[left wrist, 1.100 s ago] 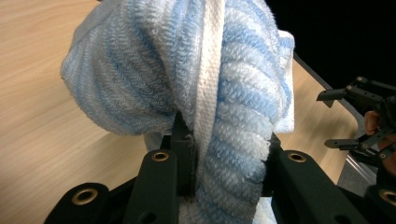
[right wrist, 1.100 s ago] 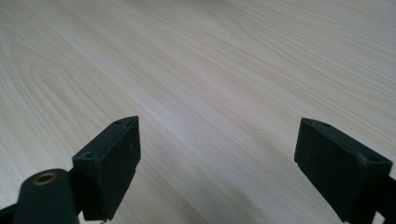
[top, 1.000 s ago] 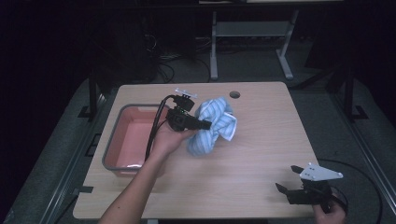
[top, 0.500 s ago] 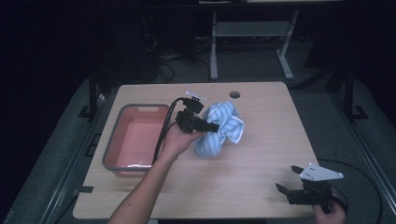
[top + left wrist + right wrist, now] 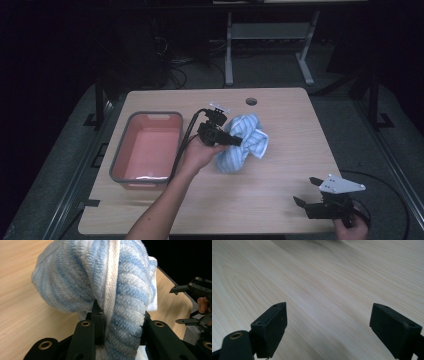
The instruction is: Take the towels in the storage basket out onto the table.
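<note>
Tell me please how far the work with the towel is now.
Done: the left tool is shut on the blue striped towel, which is bunched on the wooden table. In hand: that grip on the towel, beside the pink tub. Left, probably: moving the towel into the tub, which holds nothing. The right tool rests open near the table's front corner.

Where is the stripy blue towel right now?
In the high view the blue striped towel is near the middle of the table, pinched in the left claw, just right of the pink tub.
</note>
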`<state>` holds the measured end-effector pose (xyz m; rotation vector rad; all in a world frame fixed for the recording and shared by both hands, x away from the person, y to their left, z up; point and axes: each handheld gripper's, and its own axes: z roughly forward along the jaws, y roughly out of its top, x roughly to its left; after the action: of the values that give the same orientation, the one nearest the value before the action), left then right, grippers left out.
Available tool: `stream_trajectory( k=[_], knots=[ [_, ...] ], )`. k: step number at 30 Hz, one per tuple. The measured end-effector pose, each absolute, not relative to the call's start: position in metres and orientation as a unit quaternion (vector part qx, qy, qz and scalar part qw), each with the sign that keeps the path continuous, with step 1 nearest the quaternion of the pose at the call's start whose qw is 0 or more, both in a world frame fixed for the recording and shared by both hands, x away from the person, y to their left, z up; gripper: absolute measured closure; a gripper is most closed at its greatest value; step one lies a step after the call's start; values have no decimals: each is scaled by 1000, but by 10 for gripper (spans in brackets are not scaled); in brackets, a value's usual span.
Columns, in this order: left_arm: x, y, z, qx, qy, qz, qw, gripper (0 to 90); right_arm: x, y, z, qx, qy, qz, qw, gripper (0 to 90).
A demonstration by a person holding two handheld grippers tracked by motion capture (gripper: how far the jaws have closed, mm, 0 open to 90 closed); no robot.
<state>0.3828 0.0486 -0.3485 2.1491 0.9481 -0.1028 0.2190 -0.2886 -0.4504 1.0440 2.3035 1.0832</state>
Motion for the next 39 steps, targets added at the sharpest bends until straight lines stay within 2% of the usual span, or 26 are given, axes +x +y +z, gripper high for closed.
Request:
stream_trajectory(
  k=[20, 39],
  knots=[
    [390, 17, -389, 840, 389, -64, 374, 678, 219, -288, -450, 373, 820, 389, 193, 138],
    [393, 7, -413, 837, 405, -67, 361, 637, 220, -287, -451, 370, 822, 386, 196, 138]
  ],
)
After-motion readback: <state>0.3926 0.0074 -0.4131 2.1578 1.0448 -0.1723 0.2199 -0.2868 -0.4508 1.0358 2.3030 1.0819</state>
